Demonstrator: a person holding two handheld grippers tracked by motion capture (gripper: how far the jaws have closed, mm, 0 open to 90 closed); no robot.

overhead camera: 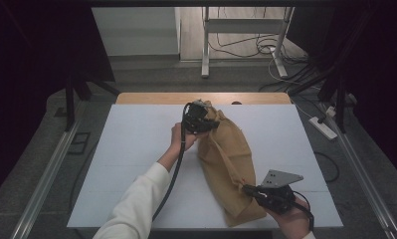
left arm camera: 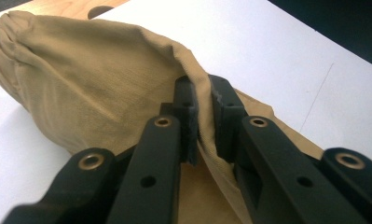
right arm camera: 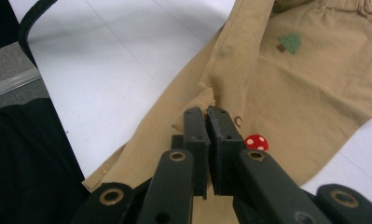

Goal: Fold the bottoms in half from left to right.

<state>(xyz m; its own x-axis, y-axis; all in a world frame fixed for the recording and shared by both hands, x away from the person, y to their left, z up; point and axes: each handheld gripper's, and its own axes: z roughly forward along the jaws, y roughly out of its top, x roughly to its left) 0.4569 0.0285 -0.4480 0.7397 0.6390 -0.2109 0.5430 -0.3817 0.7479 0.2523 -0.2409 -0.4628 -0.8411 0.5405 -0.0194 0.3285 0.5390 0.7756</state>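
Tan trousers (overhead camera: 226, 159) lie at centre frame on the white table (overhead camera: 131, 149), the left gripper (left arm camera: 203, 112) pinching a fold, the right gripper (right arm camera: 207, 135) clamped on an edge. Thin cloth could slip free if pulled apart. The right gripper view reveals tree and mushroom prints.

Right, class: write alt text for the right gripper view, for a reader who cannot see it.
The right hand-held gripper is shut on a fold of tan trousers lying on a white table. The cloth bears a small green tree and a red spotted mushroom.
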